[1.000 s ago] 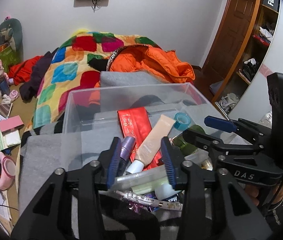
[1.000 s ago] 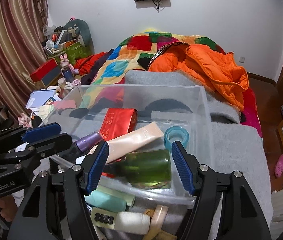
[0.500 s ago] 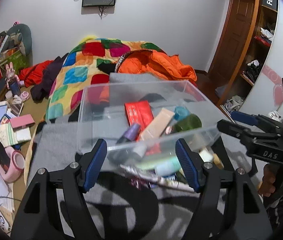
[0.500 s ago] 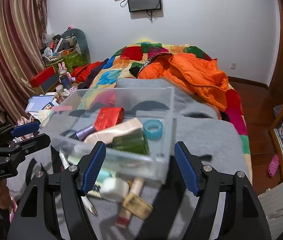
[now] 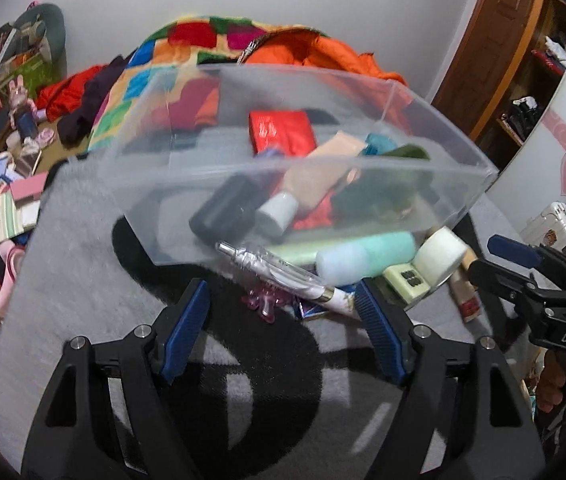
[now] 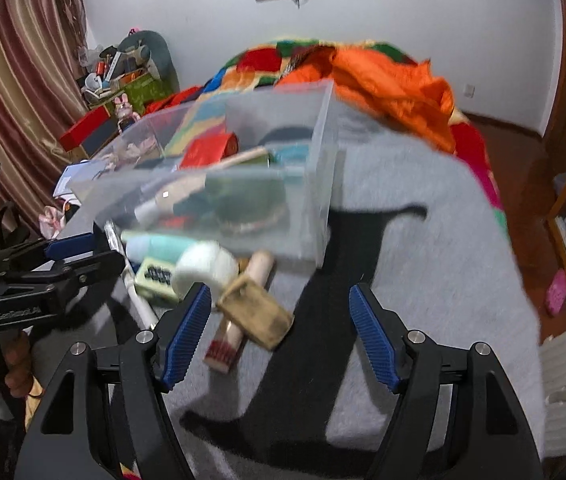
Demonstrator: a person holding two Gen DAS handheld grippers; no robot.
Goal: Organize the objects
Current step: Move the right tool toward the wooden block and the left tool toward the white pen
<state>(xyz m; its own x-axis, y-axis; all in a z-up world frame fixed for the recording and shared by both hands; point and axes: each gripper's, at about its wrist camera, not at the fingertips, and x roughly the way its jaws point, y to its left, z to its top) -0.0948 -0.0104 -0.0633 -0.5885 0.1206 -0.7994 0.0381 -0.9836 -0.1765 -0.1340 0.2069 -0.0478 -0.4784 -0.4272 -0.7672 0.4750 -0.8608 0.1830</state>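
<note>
We hold our left gripper [image 5: 283,320] low and level, its two blue-padded fingers [image 5: 185,330] spread wide apart with nothing between them. Our right gripper [image 6: 279,332] is likewise parted wide, blue pads [image 6: 371,340] facing each other across an empty gap. From the left camera the right gripper appears at the right edge, gripped from below by our hand [image 5: 553,384]. From the right camera the left gripper shows at the left edge, our other hand [image 6: 19,364] wrapped around its handle
</note>
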